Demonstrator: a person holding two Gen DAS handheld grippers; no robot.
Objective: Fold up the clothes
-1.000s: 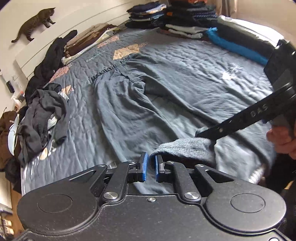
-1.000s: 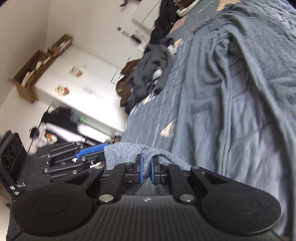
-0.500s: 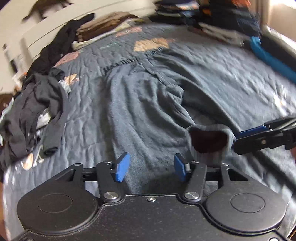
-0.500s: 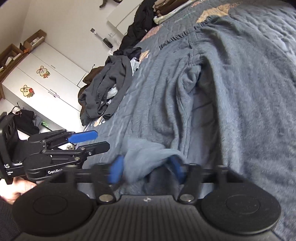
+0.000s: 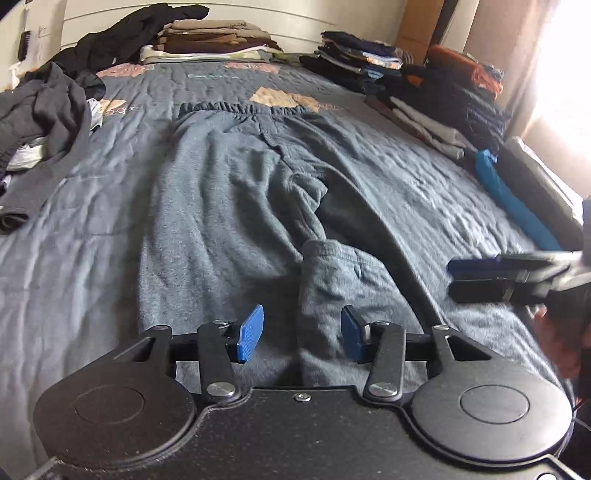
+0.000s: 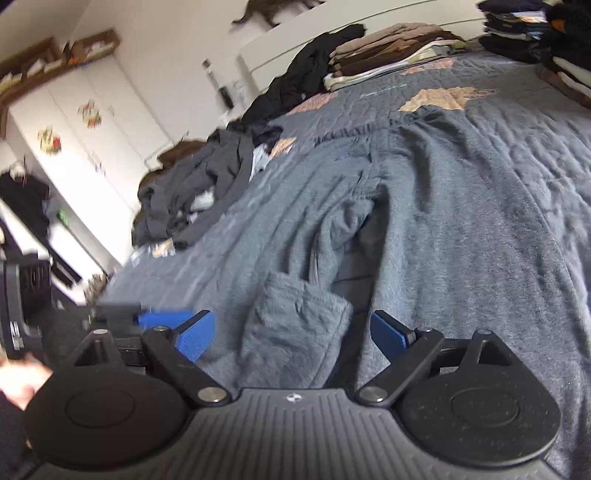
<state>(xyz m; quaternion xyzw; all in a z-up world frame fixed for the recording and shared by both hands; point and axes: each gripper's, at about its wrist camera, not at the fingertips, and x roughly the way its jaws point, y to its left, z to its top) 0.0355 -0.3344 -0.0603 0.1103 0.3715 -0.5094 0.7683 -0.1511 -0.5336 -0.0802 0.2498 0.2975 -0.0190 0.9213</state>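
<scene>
Grey sweatpants [image 5: 229, 192] lie spread on the quilted bed, waistband [image 5: 236, 107] at the far end. One leg is folded back, and its cuff [image 5: 332, 277] rests on the pants close to me. My left gripper [image 5: 302, 336] is open with its jaws closing; the cuff lies loose between them, nearer the right pad [image 5: 352, 338]. My right gripper [image 6: 291, 334] is open and still opening, with the same cuff [image 6: 295, 321] lying free between its wide-set pads. The right gripper [image 5: 476, 278] also shows at the right edge of the left wrist view.
A heap of dark unfolded clothes [image 5: 44, 110] sits at the bed's left side. Folded stacks [image 5: 207, 40] line the headboard and the right edge [image 5: 443, 96], with a blue folded piece [image 5: 509, 199] beside them. White cupboards [image 6: 74, 129] stand left of the bed. A cat [image 6: 266, 11] is on the headboard.
Both grippers were shut on the cuff a second ago and have let it go. The cuff dropped flat onto the pants, and both views rolled to level and sank closer to the bed.
</scene>
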